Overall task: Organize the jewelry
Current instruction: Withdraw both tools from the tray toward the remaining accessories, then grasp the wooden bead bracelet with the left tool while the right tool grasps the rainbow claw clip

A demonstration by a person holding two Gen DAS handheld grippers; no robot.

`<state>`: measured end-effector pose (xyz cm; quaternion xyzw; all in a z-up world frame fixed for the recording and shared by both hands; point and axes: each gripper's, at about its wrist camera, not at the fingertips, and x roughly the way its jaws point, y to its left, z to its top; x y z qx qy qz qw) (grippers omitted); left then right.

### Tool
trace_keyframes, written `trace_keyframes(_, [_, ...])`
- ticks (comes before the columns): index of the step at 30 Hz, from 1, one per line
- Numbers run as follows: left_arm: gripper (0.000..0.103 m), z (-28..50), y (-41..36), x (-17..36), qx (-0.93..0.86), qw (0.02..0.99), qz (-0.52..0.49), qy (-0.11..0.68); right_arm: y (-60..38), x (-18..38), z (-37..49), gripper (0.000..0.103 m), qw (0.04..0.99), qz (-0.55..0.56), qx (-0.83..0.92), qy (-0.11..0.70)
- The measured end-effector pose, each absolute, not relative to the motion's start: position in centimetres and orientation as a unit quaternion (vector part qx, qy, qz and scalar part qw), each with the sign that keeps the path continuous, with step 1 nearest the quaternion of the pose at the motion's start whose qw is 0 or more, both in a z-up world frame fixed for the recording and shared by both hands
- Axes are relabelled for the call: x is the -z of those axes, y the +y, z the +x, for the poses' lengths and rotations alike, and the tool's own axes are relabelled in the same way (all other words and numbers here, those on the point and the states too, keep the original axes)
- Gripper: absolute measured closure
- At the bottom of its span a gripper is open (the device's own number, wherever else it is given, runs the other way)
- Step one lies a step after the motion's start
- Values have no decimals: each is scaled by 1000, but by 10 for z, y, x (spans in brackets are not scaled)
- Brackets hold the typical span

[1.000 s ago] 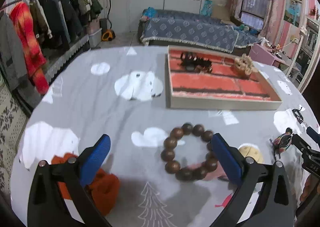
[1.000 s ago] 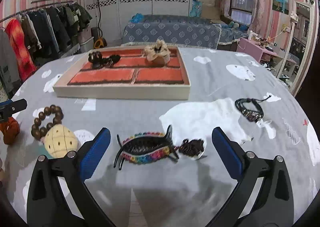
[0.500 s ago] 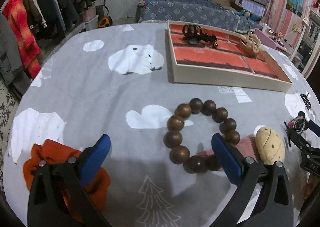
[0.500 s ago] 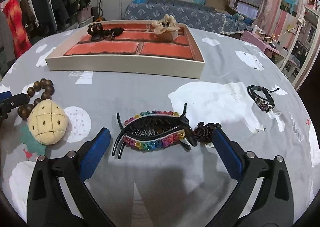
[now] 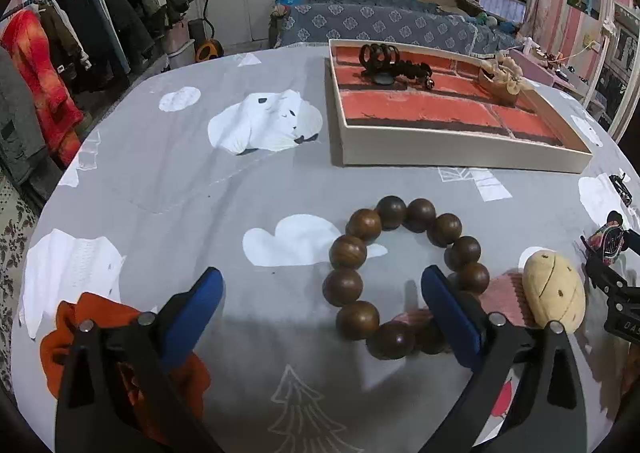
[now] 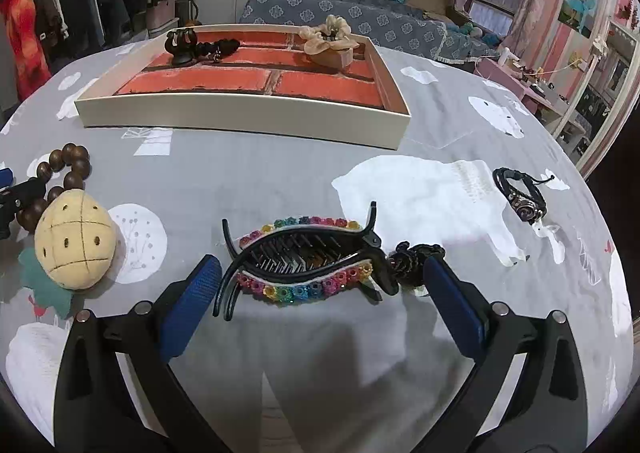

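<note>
L gripper [image 5: 320,303] closing round bead bracelet [image 5: 404,277]

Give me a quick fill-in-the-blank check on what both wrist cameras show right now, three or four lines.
1. The wooden bead bracelet lies on the ____, not in the tray.
2. The rainbow-trimmed hair claw lies between the fingers of the ____ gripper.
3. The cream fabric flower sits inside the ____.
4. The left gripper has one finger inside the ring of the ____.

Missing words: tablecloth; right; tray; bracelet
</note>
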<state>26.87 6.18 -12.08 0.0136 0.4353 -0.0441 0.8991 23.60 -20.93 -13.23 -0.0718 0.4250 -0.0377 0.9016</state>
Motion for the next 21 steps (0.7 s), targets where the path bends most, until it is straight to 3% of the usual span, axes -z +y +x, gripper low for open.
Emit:
trace_keyframes(3, [25, 273, 64, 125, 51, 893, 4, 448, -211, 131, 236, 14, 902, -68, 37, 424])
trace_keyframes(6, [29, 275, 65, 127, 53, 889, -1, 454, -212, 132, 237, 24, 901, -62, 27, 427])
trace_keyframes(17, [76, 275, 61, 125, 63, 895, 7, 442, -214, 127, 234, 24, 908, -60, 27, 414])
trace_keyframes(21, [80, 273, 59, 123, 65, 897, 6, 437, -218, 124, 234, 24, 911, -53, 26, 409])
